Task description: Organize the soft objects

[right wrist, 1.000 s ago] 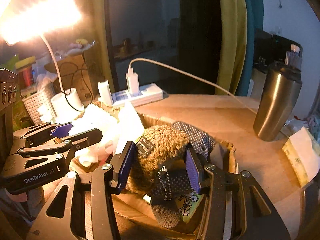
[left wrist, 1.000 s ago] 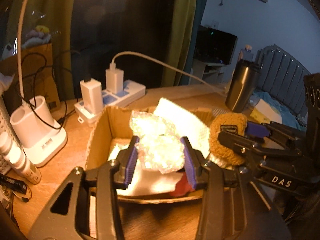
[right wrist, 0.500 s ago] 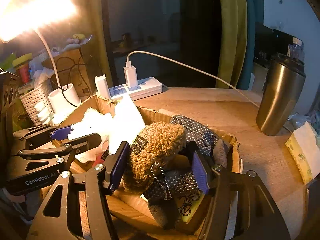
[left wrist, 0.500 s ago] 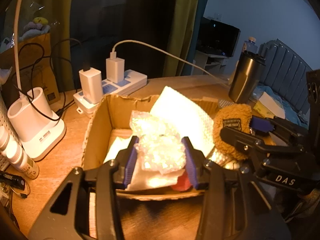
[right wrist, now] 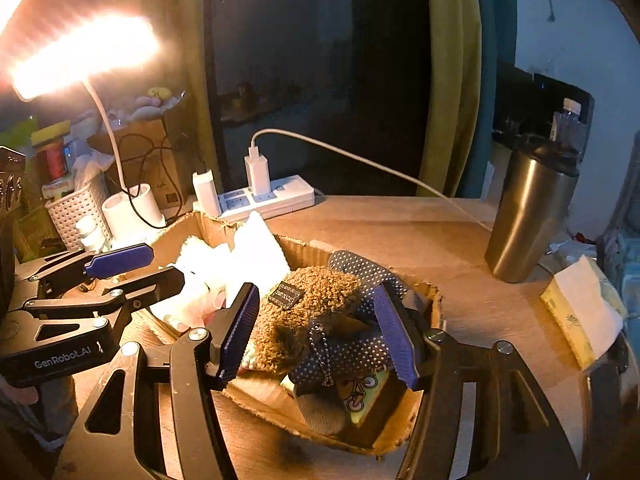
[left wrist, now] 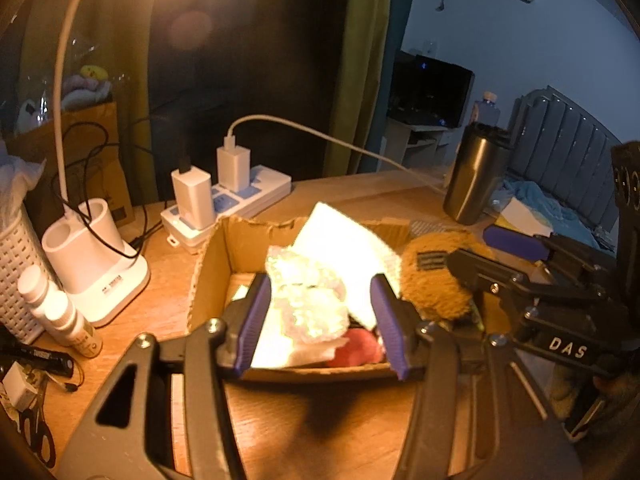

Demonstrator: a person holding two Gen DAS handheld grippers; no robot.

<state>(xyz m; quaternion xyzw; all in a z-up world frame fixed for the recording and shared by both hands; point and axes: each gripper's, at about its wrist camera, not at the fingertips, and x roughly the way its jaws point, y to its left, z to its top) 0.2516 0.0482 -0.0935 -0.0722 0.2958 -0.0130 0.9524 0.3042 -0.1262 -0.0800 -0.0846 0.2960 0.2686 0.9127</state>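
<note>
Your left gripper (left wrist: 322,320) has its blue pads spread apart over the near edge of the box (left wrist: 208,272), released; the bubble wrap (left wrist: 308,296) lies between them but neither pad presses on it. That wrap sits inside the box, on top of white foam (left wrist: 344,252) that leans toward the far wall, with something red (left wrist: 360,352) just below it at the near wall.

Your right gripper (right wrist: 316,334) is also spread wide, its pads either side of the brown pouch (right wrist: 308,312) without squeezing it. The pouch rests in the right part of the box (right wrist: 400,436), on a dotted dark cloth (right wrist: 360,356) with a bead chain (right wrist: 324,356) hanging from it and a card with a bicycle drawing (right wrist: 360,392) underneath. From the right view your left gripper (right wrist: 132,272) reaches in from the left, over the white foam (right wrist: 256,252).

Beyond the box, on the table (right wrist: 400,232), stand a power strip (left wrist: 236,204) with two chargers, a white lamp base (left wrist: 92,264) to the left, small bottles (left wrist: 60,312) beside it, and a steel tumbler (right wrist: 528,208) to the right. A yellow sponge (right wrist: 576,312) lies near the right edge.
</note>
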